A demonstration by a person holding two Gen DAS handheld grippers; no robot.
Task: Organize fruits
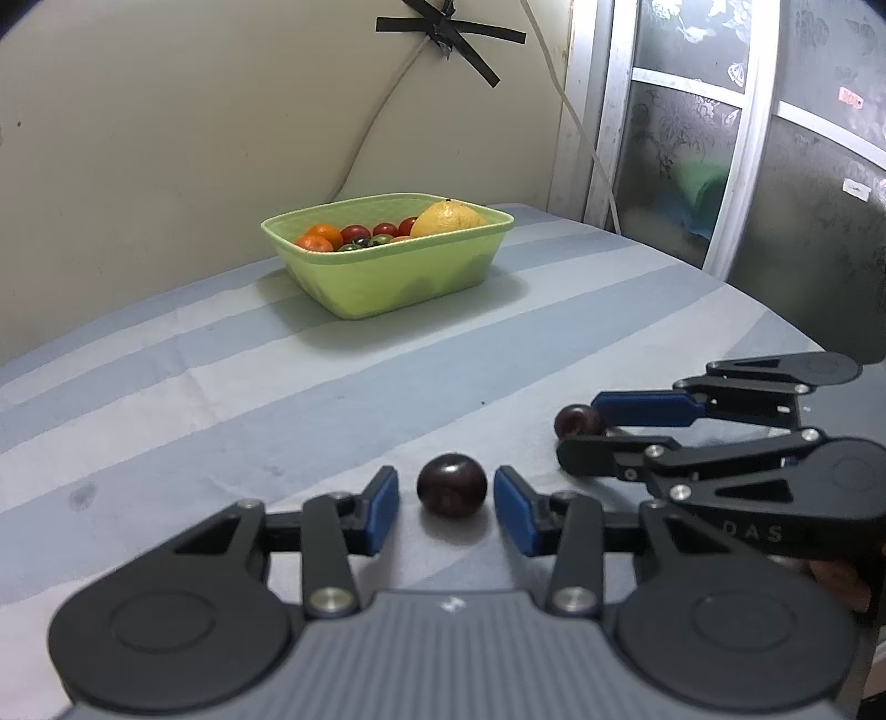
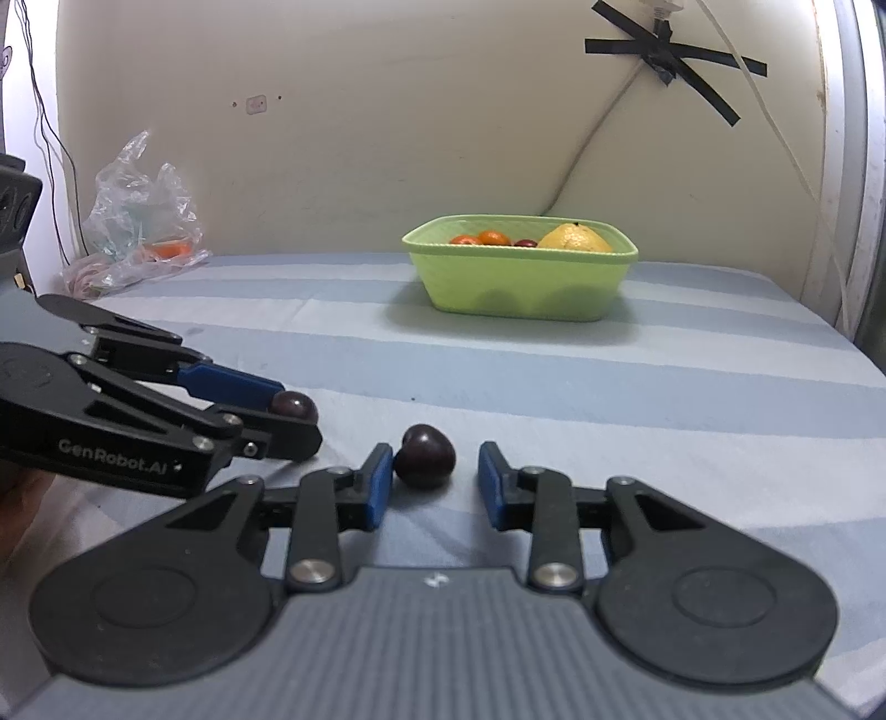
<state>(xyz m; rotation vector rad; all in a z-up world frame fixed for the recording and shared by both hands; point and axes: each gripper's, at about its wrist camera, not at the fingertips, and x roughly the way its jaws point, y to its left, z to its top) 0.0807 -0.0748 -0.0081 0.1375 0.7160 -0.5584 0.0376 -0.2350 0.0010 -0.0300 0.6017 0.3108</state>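
Note:
Two dark plums lie on the striped cloth. My left gripper (image 1: pixel 446 495) is open with one plum (image 1: pixel 452 485) between its blue fingers, not touching either. My right gripper (image 2: pixel 431 479) is open around the other plum (image 2: pixel 425 455), which touches the left finger. Each view shows the other gripper beside it: the right gripper (image 1: pixel 576 429) with its plum (image 1: pixel 578 421), and the left gripper (image 2: pixel 296 423) with its plum (image 2: pixel 294 405). A green basket (image 1: pixel 387 279) at the back holds a yellow fruit (image 1: pixel 447 217), oranges (image 1: pixel 321 236) and small red fruits. The basket also shows in the right wrist view (image 2: pixel 526 288).
A crumpled plastic bag (image 2: pixel 138 221) with something orange lies at the back left by the wall. A glass door frame (image 1: pixel 742 155) stands at the right past the table edge. Cables and black tape (image 1: pixel 448 33) hang on the wall behind.

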